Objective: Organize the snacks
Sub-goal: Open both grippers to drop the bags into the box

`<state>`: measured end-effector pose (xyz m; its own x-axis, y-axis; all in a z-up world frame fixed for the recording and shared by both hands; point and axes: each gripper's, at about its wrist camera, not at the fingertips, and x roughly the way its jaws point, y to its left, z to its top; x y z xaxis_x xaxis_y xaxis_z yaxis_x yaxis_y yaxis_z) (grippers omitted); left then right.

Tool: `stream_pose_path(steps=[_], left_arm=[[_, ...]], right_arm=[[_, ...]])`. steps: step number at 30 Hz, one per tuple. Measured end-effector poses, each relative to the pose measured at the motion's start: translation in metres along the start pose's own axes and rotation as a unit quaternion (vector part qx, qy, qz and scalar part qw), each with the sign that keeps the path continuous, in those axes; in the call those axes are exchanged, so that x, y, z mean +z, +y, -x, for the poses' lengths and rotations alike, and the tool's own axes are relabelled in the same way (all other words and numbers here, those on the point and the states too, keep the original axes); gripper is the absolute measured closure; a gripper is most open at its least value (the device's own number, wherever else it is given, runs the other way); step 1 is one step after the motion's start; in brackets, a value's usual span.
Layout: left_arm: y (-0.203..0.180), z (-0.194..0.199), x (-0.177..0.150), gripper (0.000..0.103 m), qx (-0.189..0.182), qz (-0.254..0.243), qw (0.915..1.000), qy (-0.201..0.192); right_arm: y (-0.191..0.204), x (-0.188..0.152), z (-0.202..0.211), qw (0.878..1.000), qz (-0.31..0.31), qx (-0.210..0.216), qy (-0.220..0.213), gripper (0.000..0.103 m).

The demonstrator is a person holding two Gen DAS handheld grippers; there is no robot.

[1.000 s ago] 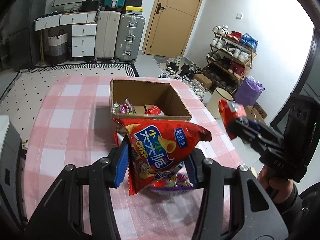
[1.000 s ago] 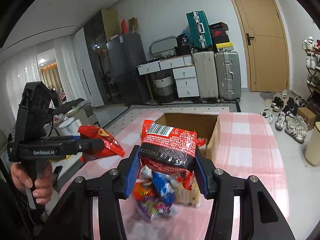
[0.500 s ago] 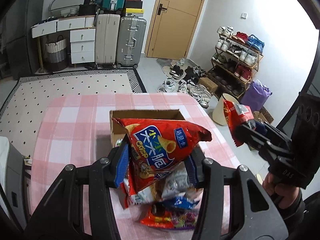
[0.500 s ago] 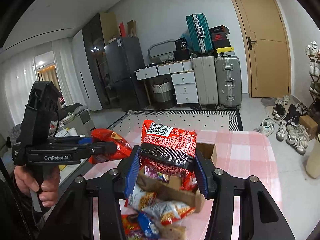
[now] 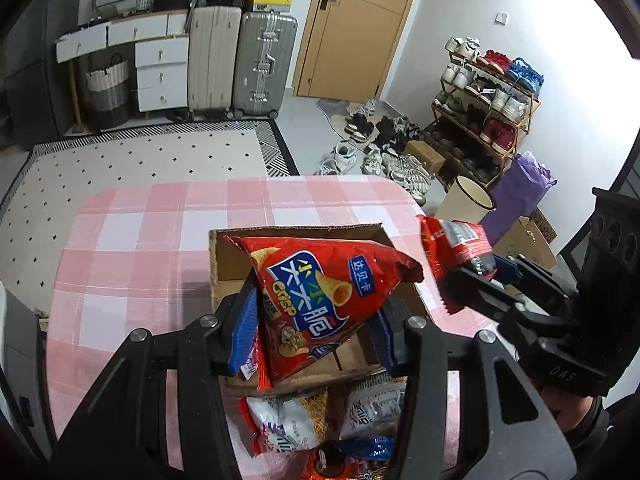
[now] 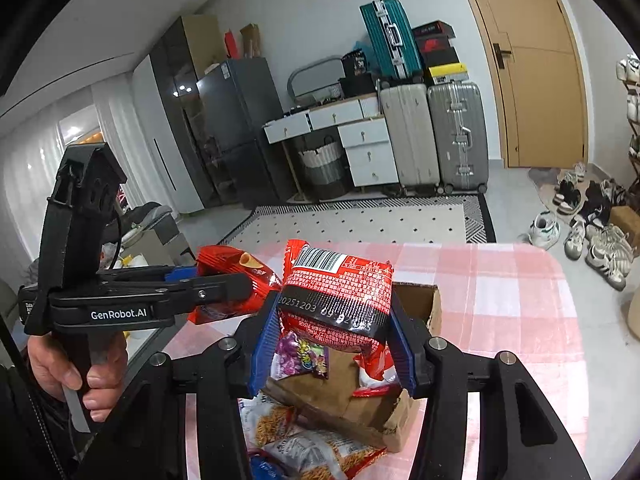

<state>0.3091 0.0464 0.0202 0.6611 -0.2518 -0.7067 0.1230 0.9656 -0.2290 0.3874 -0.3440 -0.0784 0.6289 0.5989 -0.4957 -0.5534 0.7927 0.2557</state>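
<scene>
My left gripper [image 5: 312, 332] is shut on a red crisp bag [image 5: 320, 296] and holds it above the open cardboard box [image 5: 296, 232] on the pink checked table [image 5: 132, 248]. My right gripper [image 6: 332, 356] is shut on a red and black noodle packet [image 6: 336, 292], also held over the box [image 6: 432, 304]. The right gripper shows in the left wrist view [image 5: 480, 276] with its packet [image 5: 452, 248]. The left gripper shows in the right wrist view [image 6: 240, 284] with the crisp bag [image 6: 232, 268]. Small snacks lie inside the box.
Several loose snack packets [image 5: 320, 420] lie on the table in front of the box, also in the right wrist view [image 6: 304, 444]. Beyond the table are a rug [image 5: 140, 160], suitcases [image 5: 240, 60], a shoe rack [image 5: 488, 100] and a bin [image 5: 464, 200].
Both grippers have risen and pulled back with their packets. The box now sits lower under them, and the loose packets on the near table have come into view.
</scene>
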Motion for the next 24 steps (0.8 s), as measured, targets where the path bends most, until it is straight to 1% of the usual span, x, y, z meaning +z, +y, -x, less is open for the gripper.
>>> stream_pose_path(steps=[4,9,14,15,16,17,18,19,22,24], left_arm=[[0.004,-0.025,-0.003,0.057,-0.004,-0.001,0.9999,0.012],[0.008,-0.048,-0.008,0.057,-0.008,-0.002,0.9996,0.026],[0.008,-0.06,-0.011,0.057,-0.015,0.002,0.9993,0.033],[0.009,-0.063,-0.011,0.056,-0.02,0.003,0.9993,0.032],[0.01,-0.066,-0.011,0.056,-0.017,0.005,0.9993,0.032],[0.011,-0.069,-0.011,0.049,-0.01,0.008,0.9993,0.035],[0.013,-0.072,-0.011,0.034,-0.004,0.012,0.999,0.042],[0.016,-0.075,-0.012,0.027,0.005,0.019,0.9986,0.049],[0.018,-0.074,-0.015,0.024,0.004,0.017,0.9987,0.048],[0.016,-0.069,-0.017,0.023,0.014,0.011,0.9989,0.044]], right_arm=[[-0.006,-0.001,-0.021,1.0,-0.003,0.001,0.014,0.053],[-0.011,-0.011,-0.035,1.0,0.004,0.004,0.016,0.053],[-0.016,-0.022,-0.044,1.0,0.003,-0.003,0.028,0.053],[-0.017,-0.023,-0.046,1.0,0.004,-0.005,0.028,0.052],[-0.018,-0.025,-0.048,1.0,0.004,-0.009,0.026,0.049],[-0.019,-0.026,-0.05,1.0,0.005,-0.015,0.024,0.047],[-0.02,-0.026,-0.051,1.0,0.006,-0.018,0.024,0.039],[-0.02,-0.027,-0.052,1.0,0.005,-0.021,0.023,0.032],[-0.022,-0.027,-0.045,1.0,-0.001,-0.02,0.013,0.03],[-0.021,-0.027,-0.036,1.0,-0.004,-0.019,0.005,0.03]])
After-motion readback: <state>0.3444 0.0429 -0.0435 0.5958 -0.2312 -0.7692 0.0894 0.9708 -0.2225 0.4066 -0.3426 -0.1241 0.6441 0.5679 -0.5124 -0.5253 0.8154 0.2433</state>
